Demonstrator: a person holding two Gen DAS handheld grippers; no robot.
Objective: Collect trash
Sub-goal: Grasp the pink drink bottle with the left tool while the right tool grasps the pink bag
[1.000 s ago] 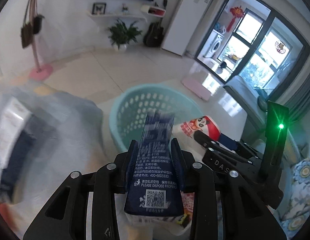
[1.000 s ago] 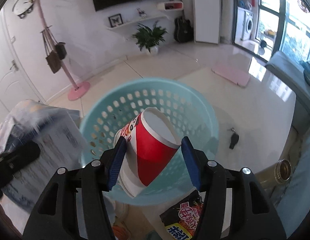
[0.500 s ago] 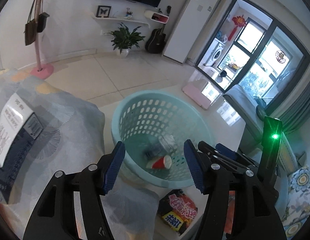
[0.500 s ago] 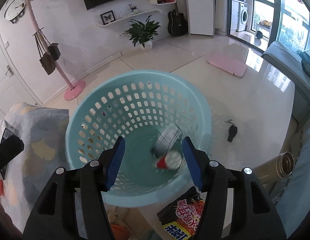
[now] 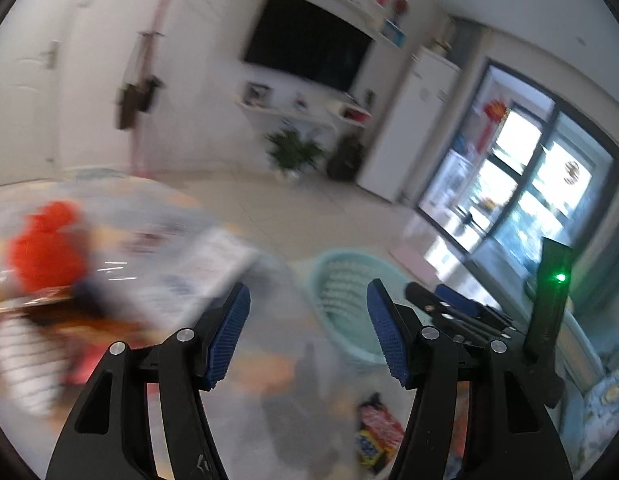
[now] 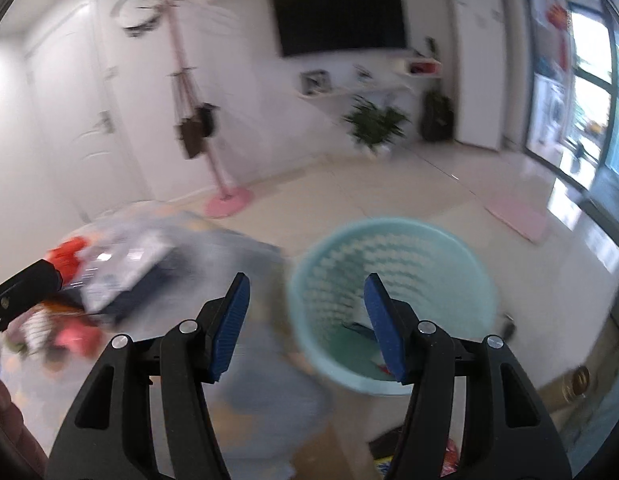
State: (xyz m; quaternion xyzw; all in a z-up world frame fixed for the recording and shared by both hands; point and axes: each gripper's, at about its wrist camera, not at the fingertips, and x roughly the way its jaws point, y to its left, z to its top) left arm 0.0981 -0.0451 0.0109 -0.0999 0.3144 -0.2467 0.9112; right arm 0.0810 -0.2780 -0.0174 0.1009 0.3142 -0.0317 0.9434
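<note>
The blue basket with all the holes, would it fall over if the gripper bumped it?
The blue basket would probably slide or tip fairly easily: its walls are thin plastic full of holes, so it looks light. It seems taller than wide at the bottom, which favours tipping. Only a few scraps show inside, so little weighs it down.

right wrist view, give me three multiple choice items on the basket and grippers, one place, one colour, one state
1. In the right wrist view, where is the laundry basket relative to the right gripper?
A. ahead and to the right
B. far left
C. behind the coat stand

2. What colour is the basket?
A. pink
B. light teal
C. black

3. What is between the fingers of the left gripper?
A. a carton
B. a cup
C. nothing

Answers: 1 A, the basket sits beyond the right finger. 2 B, its perforated wall is pale teal. 3 C, the jaws stand apart with only blurred background between.
</note>
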